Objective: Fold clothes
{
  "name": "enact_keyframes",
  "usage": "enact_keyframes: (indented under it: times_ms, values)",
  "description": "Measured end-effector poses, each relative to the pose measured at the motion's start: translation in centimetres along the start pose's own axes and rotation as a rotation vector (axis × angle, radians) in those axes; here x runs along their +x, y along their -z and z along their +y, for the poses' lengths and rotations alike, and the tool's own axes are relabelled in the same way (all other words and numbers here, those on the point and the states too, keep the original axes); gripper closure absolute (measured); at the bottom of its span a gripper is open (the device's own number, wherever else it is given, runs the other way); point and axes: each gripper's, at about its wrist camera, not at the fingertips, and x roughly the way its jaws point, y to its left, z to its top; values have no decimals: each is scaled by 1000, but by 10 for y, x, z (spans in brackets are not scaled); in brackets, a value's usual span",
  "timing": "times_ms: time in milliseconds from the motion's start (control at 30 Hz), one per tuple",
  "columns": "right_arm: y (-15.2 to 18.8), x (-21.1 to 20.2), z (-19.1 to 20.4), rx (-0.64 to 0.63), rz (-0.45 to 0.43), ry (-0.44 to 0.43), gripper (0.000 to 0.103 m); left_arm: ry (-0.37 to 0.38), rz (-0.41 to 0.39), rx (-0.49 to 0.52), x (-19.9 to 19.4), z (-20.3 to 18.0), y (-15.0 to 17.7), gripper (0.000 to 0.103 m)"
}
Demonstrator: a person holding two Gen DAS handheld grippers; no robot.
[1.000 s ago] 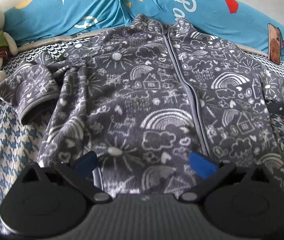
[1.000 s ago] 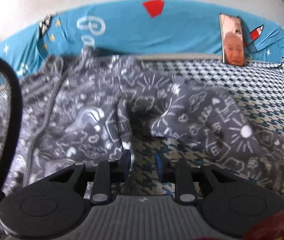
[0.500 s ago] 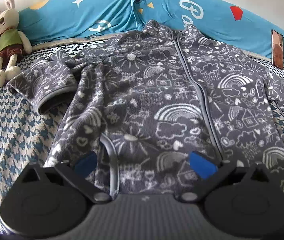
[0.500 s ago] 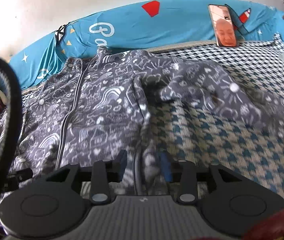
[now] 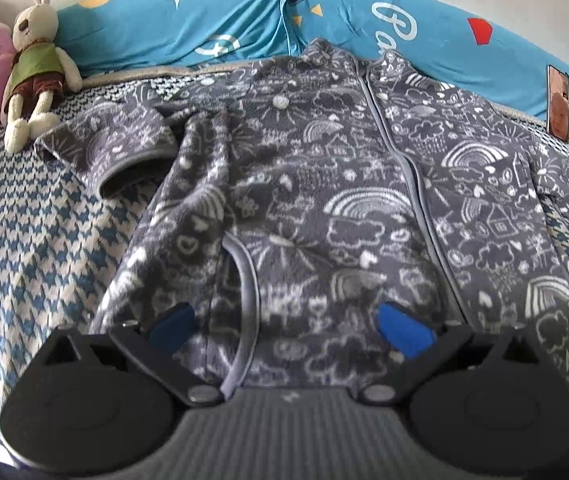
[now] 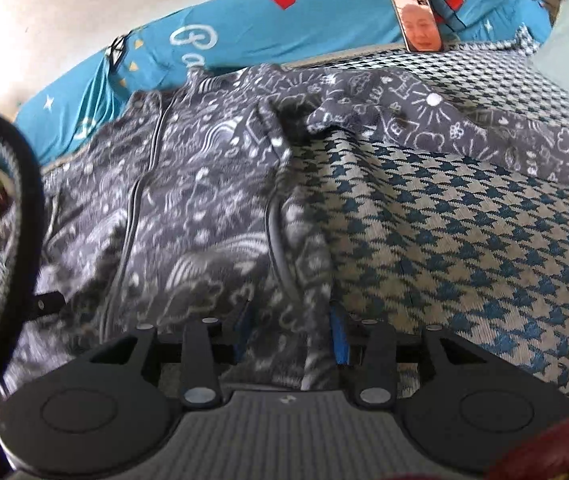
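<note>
- Though it is cut off by folds, we read white script "Pa" on the blue bedding [image 5: 244, 20] behind the jacket [image 5: 324, 184].
- We see the jacket flat on the houndstooth bedspread [image 5: 24, 240], zipped, hem nearest us.
- Left gripper [image 5: 288, 326]: jaws spread wide above the hem.
- Right gripper [image 6: 290, 336]: jaws around the hem edge; grasp unclear to us.
- Left view shows the stuffed rabbit [image 5: 36, 60]; right view shows the phone [image 6: 416, 16].
</note>
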Motion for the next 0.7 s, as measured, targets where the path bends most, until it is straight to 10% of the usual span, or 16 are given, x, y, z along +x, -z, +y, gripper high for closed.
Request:
enact_keyframes:
  times_ms: [700]
  values:
    - [23,-22,-4,13,-8,-17,86,1,17,17,-12,4,29,0]
